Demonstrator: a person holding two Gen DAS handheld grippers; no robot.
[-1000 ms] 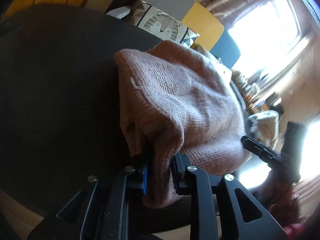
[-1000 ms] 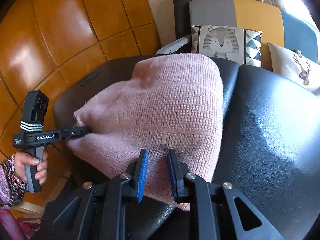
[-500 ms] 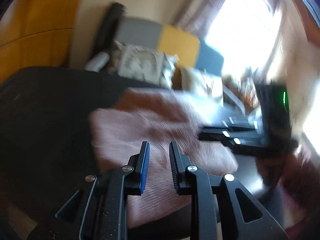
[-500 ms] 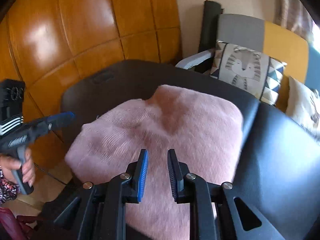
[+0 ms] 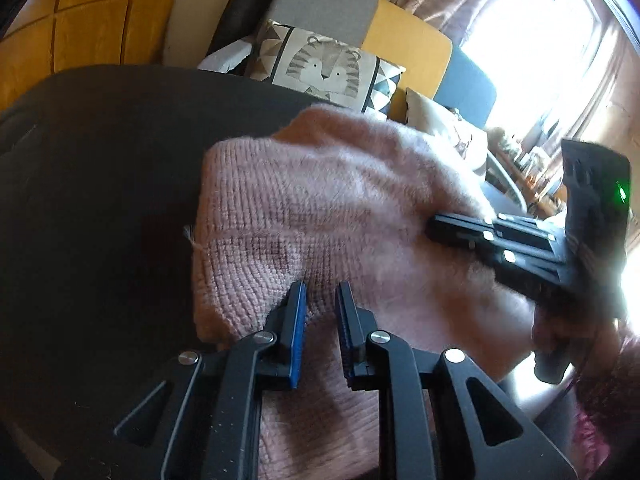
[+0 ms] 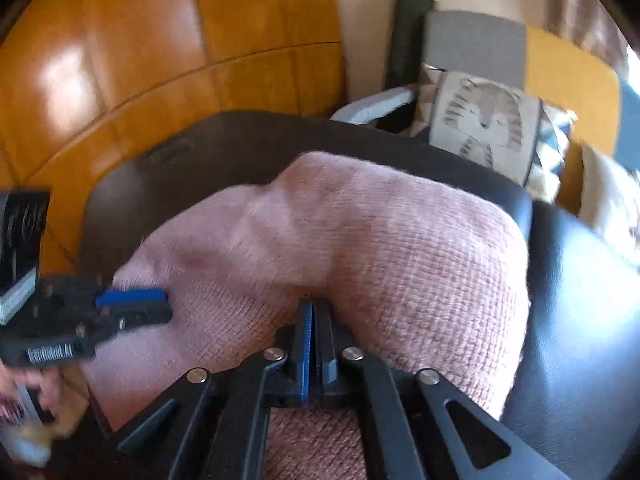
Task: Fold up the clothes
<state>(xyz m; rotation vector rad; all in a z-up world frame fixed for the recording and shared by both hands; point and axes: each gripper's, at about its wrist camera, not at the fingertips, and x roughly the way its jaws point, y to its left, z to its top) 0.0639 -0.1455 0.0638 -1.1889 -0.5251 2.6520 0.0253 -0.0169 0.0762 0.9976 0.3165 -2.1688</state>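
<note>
A pink knitted sweater (image 5: 320, 208) lies folded on a black leather seat (image 5: 100, 200). My left gripper (image 5: 322, 304) hovers over its near left corner. Its jaws stand a little apart and are closing, with the knit showing below the gap and neither pad pressing on it. In the right wrist view the sweater (image 6: 400, 248) bulges up around my right gripper (image 6: 314, 306), whose jaws are shut together on a pinch of knit. The right gripper (image 5: 434, 230) meets the sweater's right side in the left wrist view. The left gripper (image 6: 160, 304) shows at the sweater's left edge, held by a hand (image 6: 48, 392).
The black seat (image 6: 580, 320) extends to the right of the sweater. A tiger-print cushion (image 5: 324, 68) leans on a grey and yellow sofa behind it. Glossy wooden panelling (image 6: 140, 60) stands to the left, and a bright window (image 5: 540, 40) to the right.
My left gripper let go of the sweater fold that it held and drew back above it. My right gripper's jaws closed at the sweater, which now bulges instead of lying flat.
</note>
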